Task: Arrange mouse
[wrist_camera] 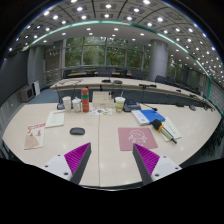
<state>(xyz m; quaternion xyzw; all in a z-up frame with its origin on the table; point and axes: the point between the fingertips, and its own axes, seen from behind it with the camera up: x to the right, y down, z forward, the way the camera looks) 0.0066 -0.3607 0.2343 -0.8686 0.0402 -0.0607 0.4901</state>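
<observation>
Gripper [111, 160] jaws open above table [100, 150], pink mat [137, 137] just ahead, cups & books beyond

Office room: long tables [105, 150], windows [100, 52], ceiling lights [100, 15].

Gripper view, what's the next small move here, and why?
Probably ease forward over the table toward the small dark object beyond the fingers, which may be the mouse. The gripper is open and empty, short of everything, with only the pink mat just ahead.
</observation>
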